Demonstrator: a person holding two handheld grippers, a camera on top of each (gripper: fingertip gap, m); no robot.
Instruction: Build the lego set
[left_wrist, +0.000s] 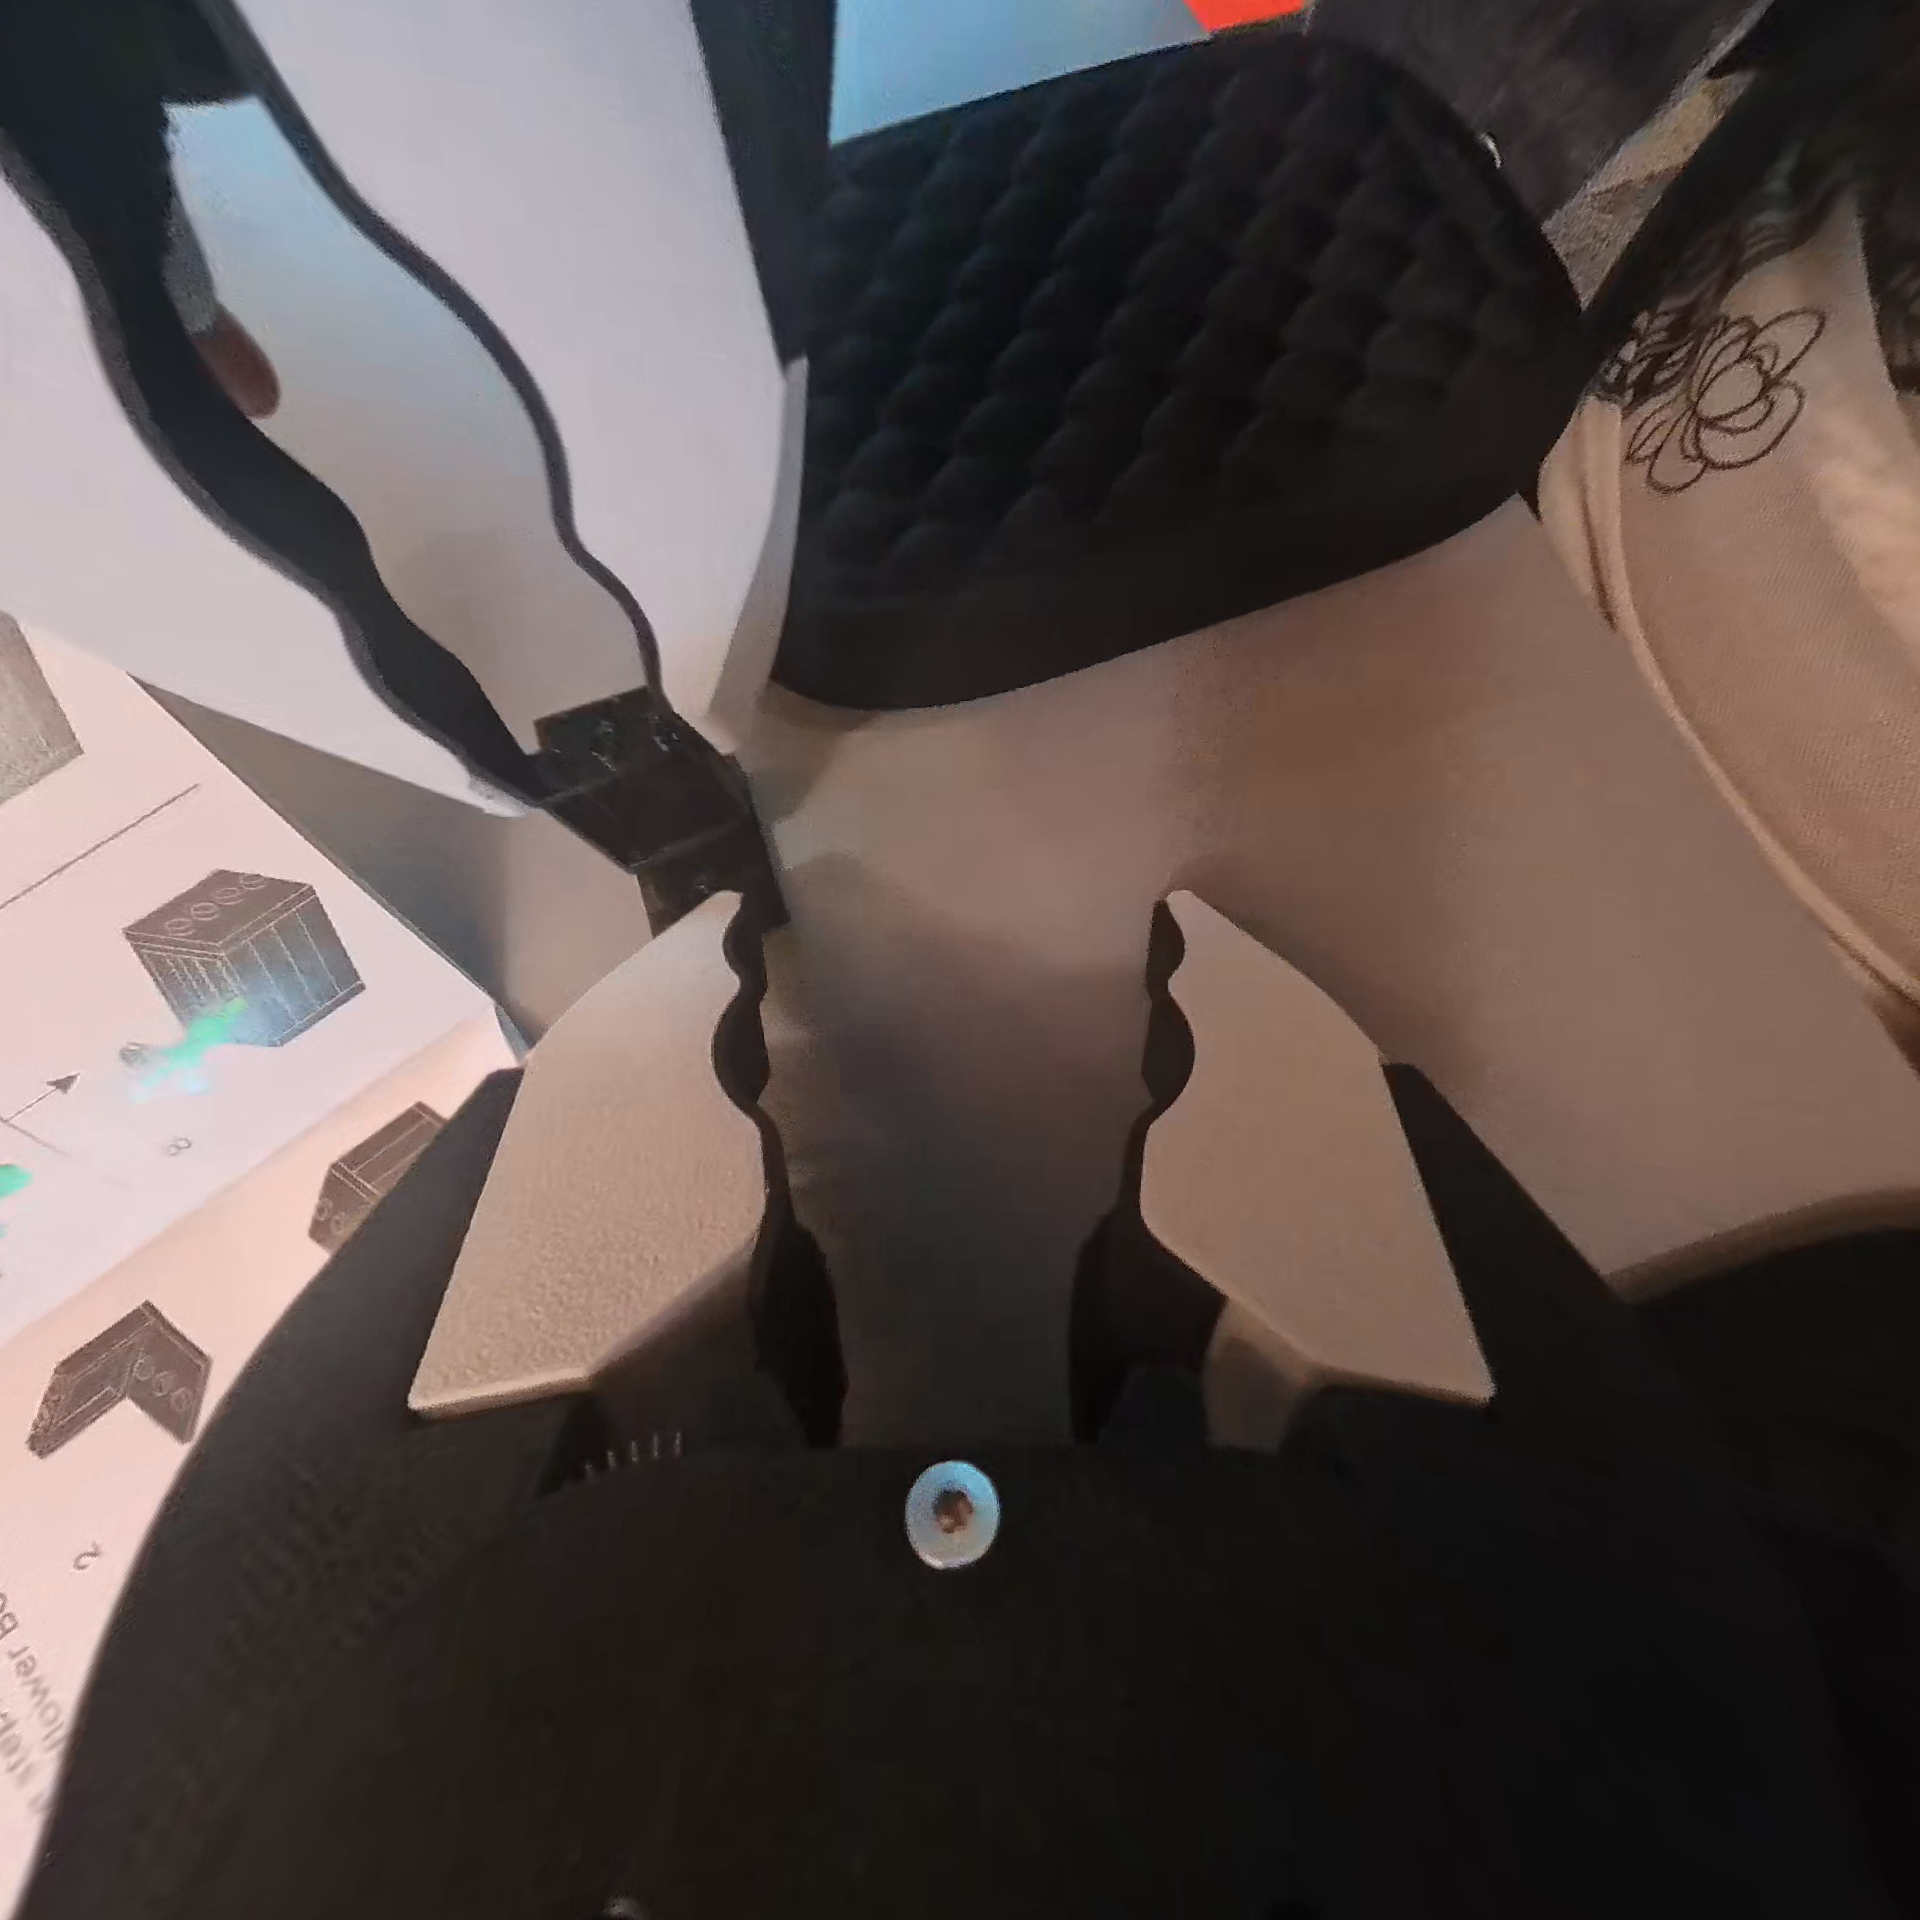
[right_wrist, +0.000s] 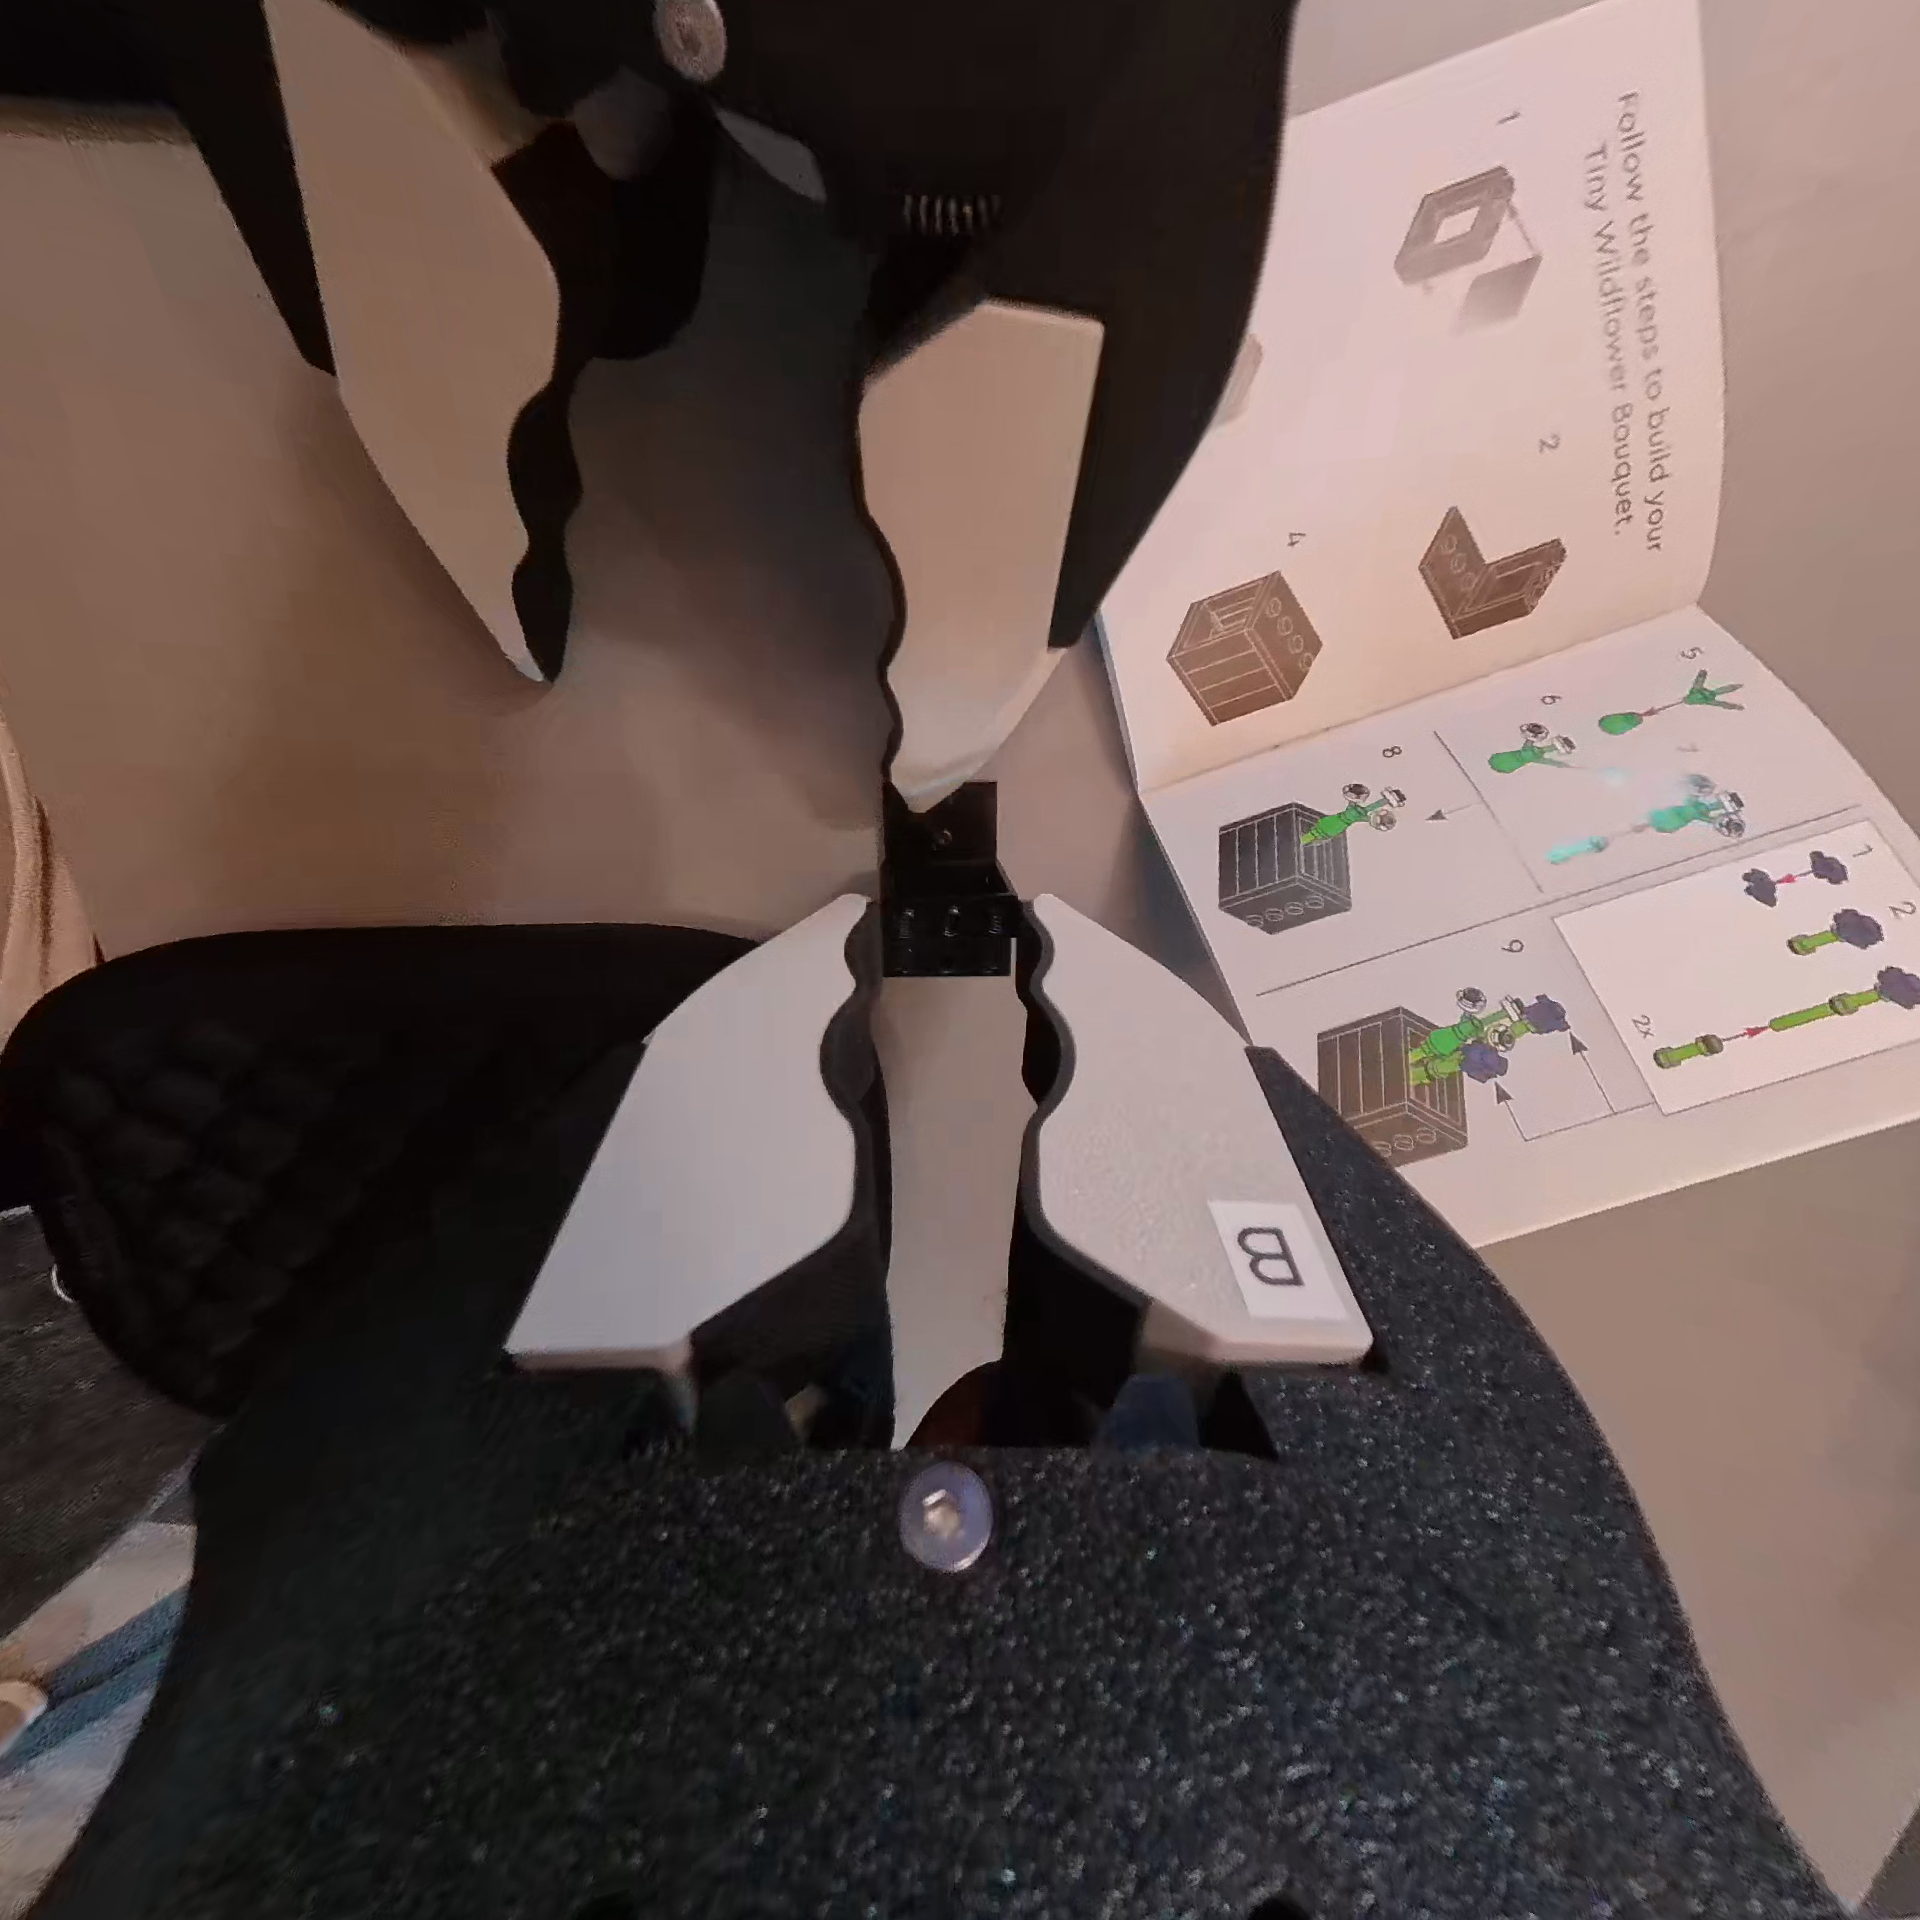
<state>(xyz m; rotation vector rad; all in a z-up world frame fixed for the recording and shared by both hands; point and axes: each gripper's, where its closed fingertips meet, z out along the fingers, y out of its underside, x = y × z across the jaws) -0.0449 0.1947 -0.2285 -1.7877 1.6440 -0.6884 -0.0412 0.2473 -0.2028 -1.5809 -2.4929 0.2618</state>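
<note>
The right gripper (right_wrist: 948, 914) clamps the black lego piece (right_wrist: 945, 925) at its jaw tips, its long axis crosswise. The left gripper (left_wrist: 956, 935), jaws apart, touches that piece with one fingertip only.

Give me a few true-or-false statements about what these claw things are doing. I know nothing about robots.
1. The right claw grips a small black plastic lego piece. True.
2. The left claw is clamped shut. False: its fingers stand wide apart, with one tip against the piece.
3. An open paper instruction booklet lies on the beige table. True.
4. The booklet is closed. False: two pages of building steps show.
</note>
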